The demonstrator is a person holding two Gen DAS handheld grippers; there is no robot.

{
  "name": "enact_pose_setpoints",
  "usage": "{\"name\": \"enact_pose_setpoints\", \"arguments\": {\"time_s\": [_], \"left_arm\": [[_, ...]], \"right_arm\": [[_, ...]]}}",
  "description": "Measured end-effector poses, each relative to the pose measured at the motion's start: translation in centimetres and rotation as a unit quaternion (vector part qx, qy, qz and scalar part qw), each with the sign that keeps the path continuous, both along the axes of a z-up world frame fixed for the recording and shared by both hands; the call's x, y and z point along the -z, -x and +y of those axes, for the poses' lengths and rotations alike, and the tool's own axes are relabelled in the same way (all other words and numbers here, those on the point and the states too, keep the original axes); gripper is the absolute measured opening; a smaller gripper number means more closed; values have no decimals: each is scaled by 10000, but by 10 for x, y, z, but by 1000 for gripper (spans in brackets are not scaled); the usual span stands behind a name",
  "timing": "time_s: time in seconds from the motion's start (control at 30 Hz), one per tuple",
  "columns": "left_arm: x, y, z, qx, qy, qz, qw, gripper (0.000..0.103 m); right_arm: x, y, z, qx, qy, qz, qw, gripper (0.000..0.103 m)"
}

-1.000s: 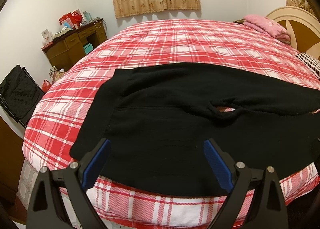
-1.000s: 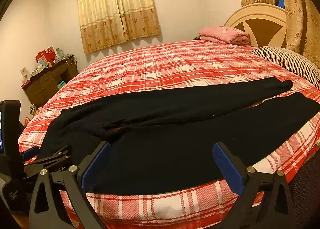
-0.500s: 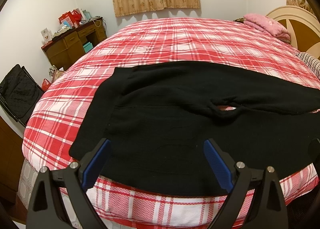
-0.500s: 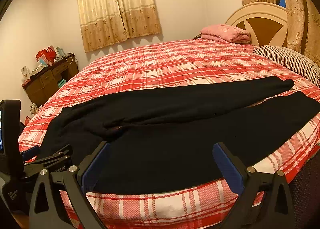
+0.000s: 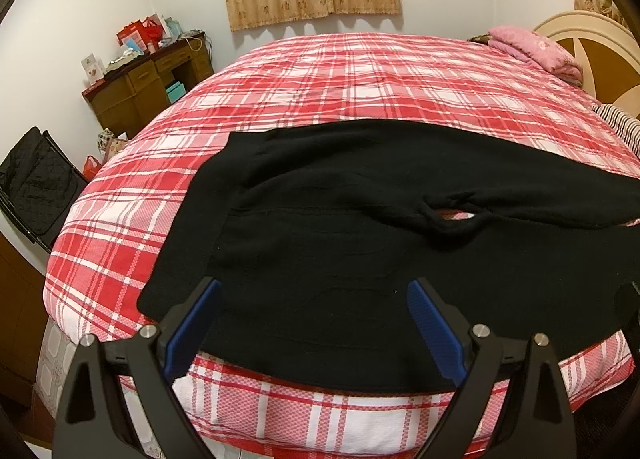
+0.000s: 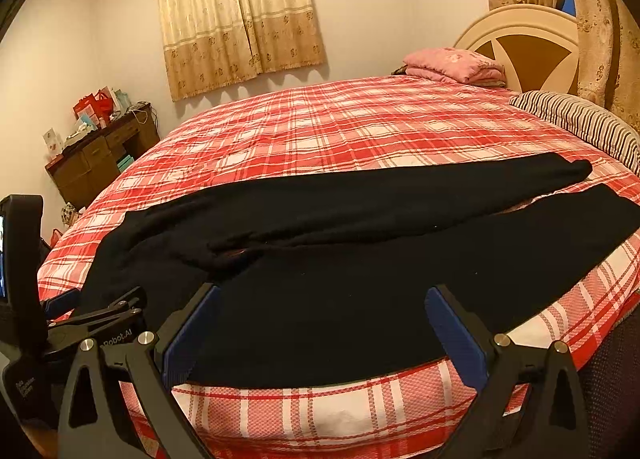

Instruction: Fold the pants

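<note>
Bed [image 5: 360, 71], red-and-white plaid cover, fills most of both wrist views; its near edge runs along the bottom of each frame.

Black pants [image 5: 360, 251] lie spread flat on the near half of the bed. Left wrist view: the waistband end sits at about 9 o'clock, a small gap of plaid shows at the crotch toward 3 o'clock, and the legs run off the frame at 3 o'clock. Right wrist view: pants [image 6: 360, 259] stretch from 9 o'clock to 3 o'clock, the two legs lying side by side, the far leg ending near the striped pillow [image 6: 580, 123], the near leg reaching the bed edge at 3 o'clock.

Cream-and-brown headboard [image 6: 524, 47] at 2 o'clock. Beige patterned curtain [image 6: 240, 15] at 12 o'clock on the back wall. Brown wooden desk [image 5: 148, 87] at 10 o'clock, cluttered on top. Folded pink blanket [image 6: 456, 65] at 1 o'clock, at the head of the bed.

Left gripper [image 5: 314, 319]: jaws spread wide, nothing between the blue pads, held above the near edge of the pants by the waist area. Contact with the cloth cannot be told.

Right gripper [image 6: 320, 323]: jaws likewise released and empty, above the near leg. Left gripper also shows at 8 o'clock in the right wrist view.
</note>
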State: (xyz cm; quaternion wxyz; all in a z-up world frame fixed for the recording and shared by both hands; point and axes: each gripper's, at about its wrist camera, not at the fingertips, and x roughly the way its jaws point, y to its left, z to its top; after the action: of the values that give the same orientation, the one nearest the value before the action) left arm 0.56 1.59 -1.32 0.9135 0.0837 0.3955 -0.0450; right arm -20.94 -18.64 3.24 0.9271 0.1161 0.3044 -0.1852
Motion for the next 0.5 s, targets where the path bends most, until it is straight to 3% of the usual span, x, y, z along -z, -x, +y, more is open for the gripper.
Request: {"name": "enact_pose_setpoints", "arguments": {"time_s": [0.33,0.5], "left_arm": [[6,-4,0,33,-11,84,10000,96],[9,-13,12,184,320,287,9989,96]], "right_arm": [[8,-6,-1,-44,-15,103,9999,102],[10,-15,-7,-106,-18,181,9998,102]]}}
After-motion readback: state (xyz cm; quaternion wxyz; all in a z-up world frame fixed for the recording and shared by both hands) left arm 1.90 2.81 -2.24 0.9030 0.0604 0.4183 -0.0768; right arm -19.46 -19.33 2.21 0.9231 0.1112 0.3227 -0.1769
